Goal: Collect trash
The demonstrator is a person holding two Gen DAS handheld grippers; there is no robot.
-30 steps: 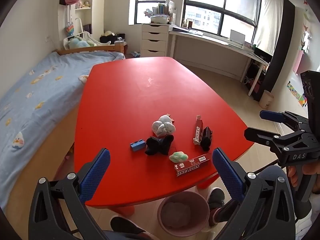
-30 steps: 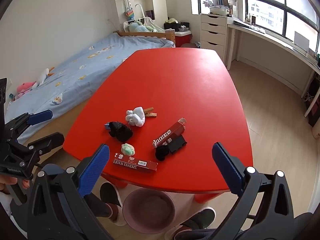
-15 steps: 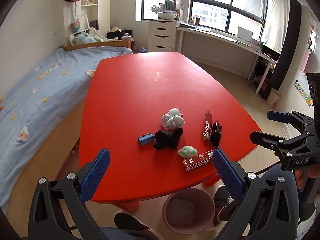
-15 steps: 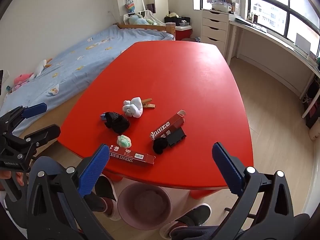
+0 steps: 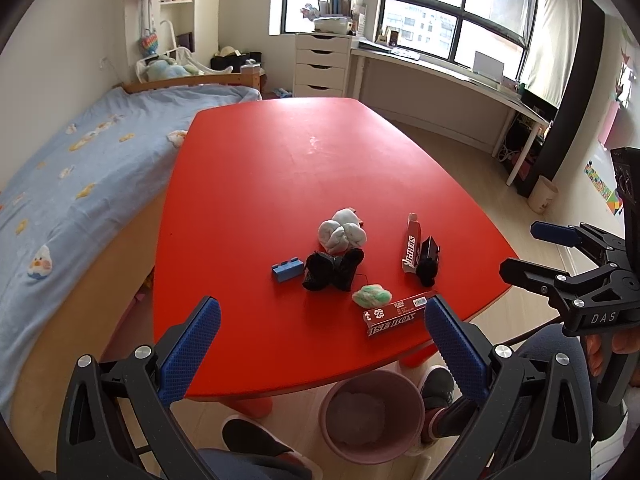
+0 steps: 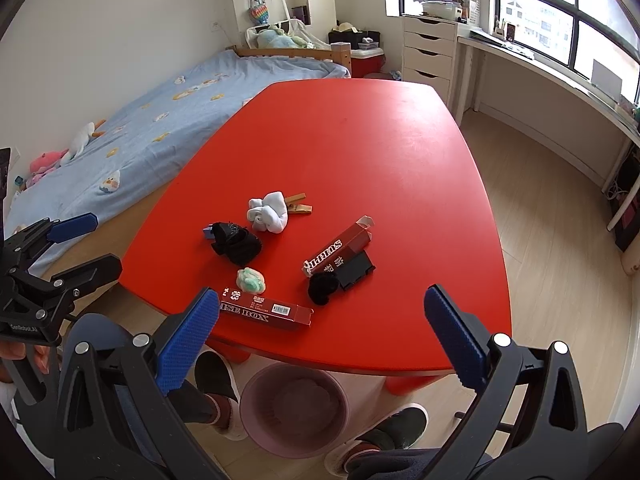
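Observation:
Near the front edge of the red table lie a long red box, a second red box, a green-white wad, a black cloth, a white cloth ball, a blue brick and a black object. A pink bin stands on the floor under the edge. My left gripper and right gripper both hover open before the table, holding nothing.
A blue-covered bed runs along the table's left side. White drawers and a long desk stand under the windows. A wooden clothespin lies by the white cloth. The person's shoes flank the bin.
Both grippers have drawn back and risen slightly, so the table items appear a little farther and more centred. Nothing on the table has moved; both grippers stay open.

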